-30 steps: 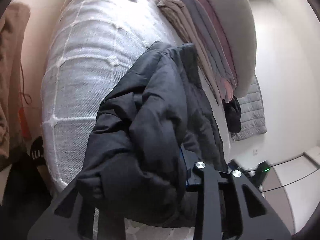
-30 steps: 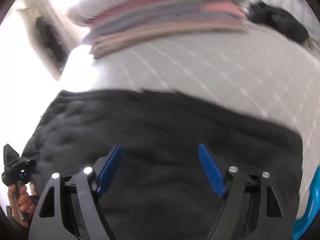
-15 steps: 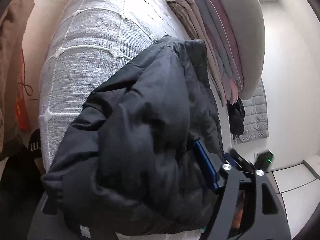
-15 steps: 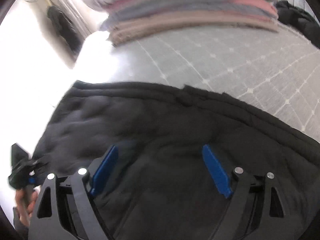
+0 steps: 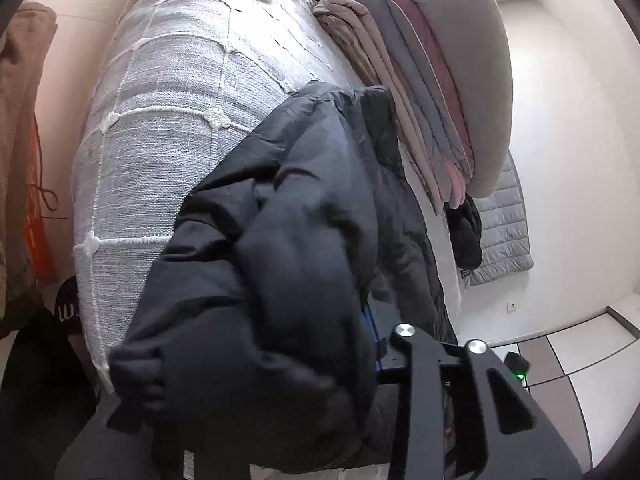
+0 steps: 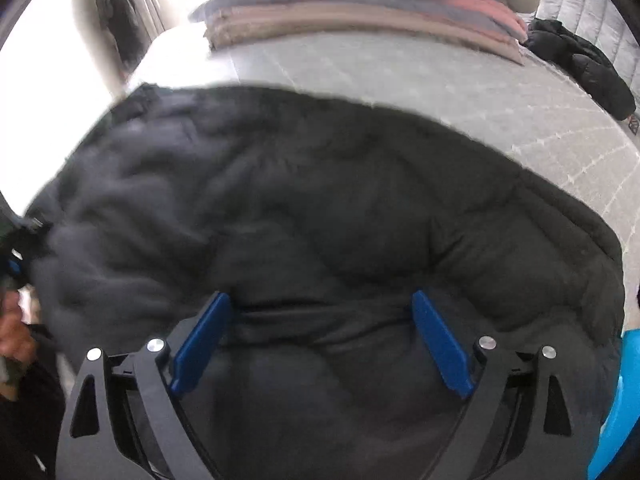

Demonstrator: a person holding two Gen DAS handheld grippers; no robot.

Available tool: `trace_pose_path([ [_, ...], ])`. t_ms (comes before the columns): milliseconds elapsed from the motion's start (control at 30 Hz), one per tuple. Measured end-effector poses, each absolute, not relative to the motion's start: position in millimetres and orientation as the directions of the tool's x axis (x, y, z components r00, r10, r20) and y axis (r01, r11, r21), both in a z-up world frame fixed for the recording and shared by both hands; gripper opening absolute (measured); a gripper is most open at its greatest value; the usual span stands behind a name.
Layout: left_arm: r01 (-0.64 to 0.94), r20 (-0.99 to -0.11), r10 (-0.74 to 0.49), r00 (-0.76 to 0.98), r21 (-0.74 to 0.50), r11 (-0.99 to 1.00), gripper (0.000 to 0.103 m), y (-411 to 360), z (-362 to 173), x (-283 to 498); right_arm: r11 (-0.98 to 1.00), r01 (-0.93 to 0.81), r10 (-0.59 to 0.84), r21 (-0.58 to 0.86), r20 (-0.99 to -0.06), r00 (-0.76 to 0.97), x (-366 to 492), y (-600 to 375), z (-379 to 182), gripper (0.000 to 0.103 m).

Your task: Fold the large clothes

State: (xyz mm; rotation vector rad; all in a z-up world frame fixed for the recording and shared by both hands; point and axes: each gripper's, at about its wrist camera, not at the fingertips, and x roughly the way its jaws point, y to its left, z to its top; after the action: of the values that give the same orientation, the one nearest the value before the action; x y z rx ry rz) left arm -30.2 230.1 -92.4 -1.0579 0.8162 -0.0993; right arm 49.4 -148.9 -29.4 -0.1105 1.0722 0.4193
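jacket (image 6: pixel 320 208) on bed (image 5: pixel 168 128), near edge | left gripper (image 5: pixel 304 344) fingers buried in jacket bulk, state unclear | right gripper (image 6: pixel 320 340) fingers wide over jacket | risk: puffy bulk slips, slides off bed

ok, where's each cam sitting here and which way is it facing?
Left wrist: on left gripper, looking along the bed; fingers mostly buried in the black jacket.
Right wrist: on right gripper, jaws apart, facing across the jacket; left hand at frame edge.
Shared: jacket, bed, folded stack.
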Motion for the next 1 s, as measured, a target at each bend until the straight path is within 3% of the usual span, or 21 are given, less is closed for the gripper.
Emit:
trace_pose_path([
  [267,-0.292,-0.528,-0.453,0.718,-0.820,0.493,0.026,232,-92,-36,0.934,-0.348,0.261,0.083,-0.824,0.503,56,-150,0,0.089],
  [433,-0.279,-0.523,-0.453,0.722,-0.819,0.501,0.026,231,-90,-38,0.945,-0.323,0.190,0.055,-0.895,0.404,87,-134,-45,0.092],
  [533,-0.303,-0.529,-0.459,0.713,-0.824,0.479,0.030,233,-95,-38,0.944,-0.309,0.238,0.112,-0.880,0.411,85,-140,-44,0.093],
  [667,-0.327,-0.536,-0.461,0.707,-0.826,0.459,0.038,234,-99,-38,0.832,-0.376,0.548,0.408,-0.708,0.445,58,-159,-1,0.093],
  [800,-0.328,-0.540,-0.458,0.706,-0.822,0.465,0.045,230,-98,-35,0.530,-0.413,0.848,0.741,-0.469,0.247,47,-160,11,0.093],
  [833,-0.331,-0.542,-0.457,0.705,-0.822,0.464,0.046,229,-98,-35,0.528,-0.403,0.849,0.747,-0.472,0.236,47,-157,9,0.093],
  [900,-0.336,-0.542,-0.458,0.705,-0.823,0.458,0.047,230,-100,-36,0.623,-0.402,0.781,0.671,-0.564,0.268,45,-153,8,0.093],
  [1000,-0.339,-0.540,-0.458,0.706,-0.826,0.450,0.047,232,-101,-39,0.839,-0.424,0.515,0.341,-0.752,0.412,33,-140,12,0.093],
])
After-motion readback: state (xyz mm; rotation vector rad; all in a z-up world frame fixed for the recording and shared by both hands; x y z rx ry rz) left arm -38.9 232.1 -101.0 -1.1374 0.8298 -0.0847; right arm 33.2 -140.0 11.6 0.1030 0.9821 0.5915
